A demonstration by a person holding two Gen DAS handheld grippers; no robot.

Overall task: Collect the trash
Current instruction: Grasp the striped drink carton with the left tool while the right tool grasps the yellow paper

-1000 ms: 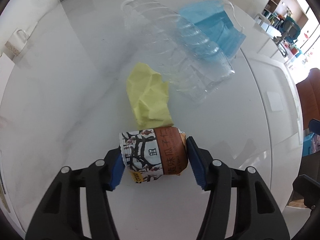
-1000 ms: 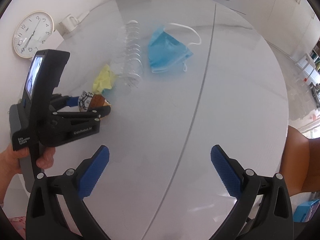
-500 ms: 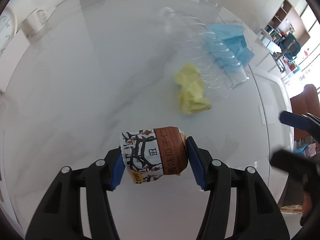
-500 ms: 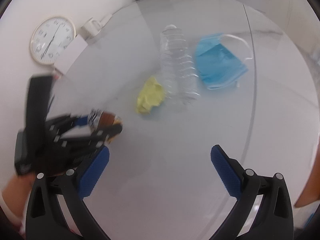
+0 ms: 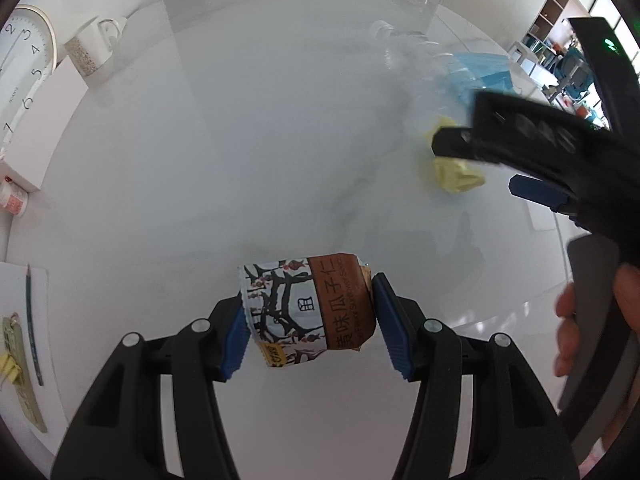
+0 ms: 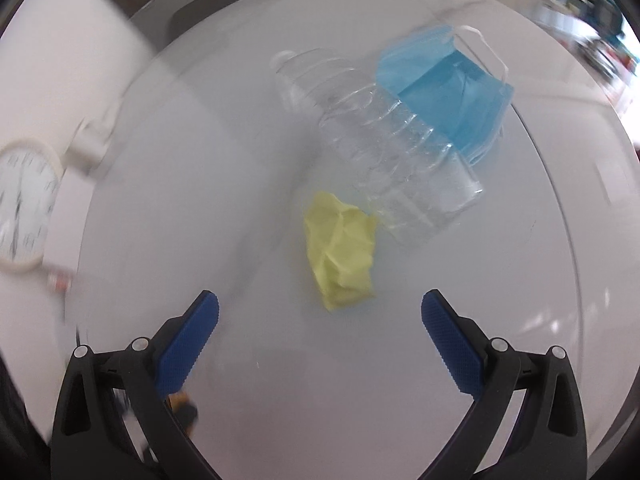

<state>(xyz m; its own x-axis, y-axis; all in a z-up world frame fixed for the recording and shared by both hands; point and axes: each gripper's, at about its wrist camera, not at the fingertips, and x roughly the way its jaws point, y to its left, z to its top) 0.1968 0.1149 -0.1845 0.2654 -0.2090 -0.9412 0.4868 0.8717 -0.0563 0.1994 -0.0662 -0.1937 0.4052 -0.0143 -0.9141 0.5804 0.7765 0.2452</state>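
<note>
Your left gripper (image 5: 310,322) pinches the snack packet (image 5: 308,312) by its ends while your right gripper (image 6: 320,332) gapes empty at six o'clock of the yellow paper wad (image 6: 340,256), so closing too high risks nudging it against the bottle (image 6: 384,140).

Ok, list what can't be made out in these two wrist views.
- Crumpled yellow paper ball: left wrist view, upper part hidden by the right gripper's black body.
- Blue pleated face mask: right wrist view, lower left edge behind the clear ribbed plastic bottle.
- White round wall clock: right wrist view, motion-blurred, cut by the edge.
- Printed snack wrapper: left wrist view, far side unseen, ends covered by the left gripper pads.
</note>
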